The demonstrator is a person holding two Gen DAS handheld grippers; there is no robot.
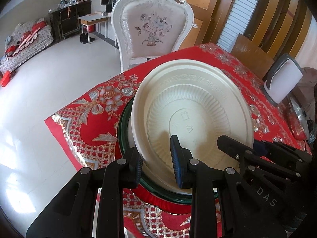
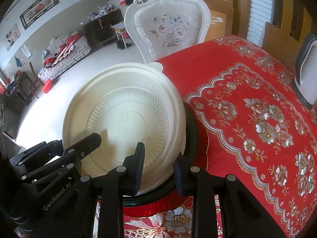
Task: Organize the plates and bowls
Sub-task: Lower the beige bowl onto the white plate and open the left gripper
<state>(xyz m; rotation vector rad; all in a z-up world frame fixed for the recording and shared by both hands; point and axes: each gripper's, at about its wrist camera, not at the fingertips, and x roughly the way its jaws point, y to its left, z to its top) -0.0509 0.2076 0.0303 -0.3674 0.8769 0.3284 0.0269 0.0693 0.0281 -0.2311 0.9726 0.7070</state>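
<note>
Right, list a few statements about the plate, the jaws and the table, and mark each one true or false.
1. The left gripper and the right gripper both have their jaws closed on the near rim of the cream plate. True.
2. The tablecloth is plain blue. False: it is red with a flower pattern.
3. A dark green dish lies beneath the cream plate. True.
4. The chair behind the table is black. False: it is white, with flowers on its back.
</note>
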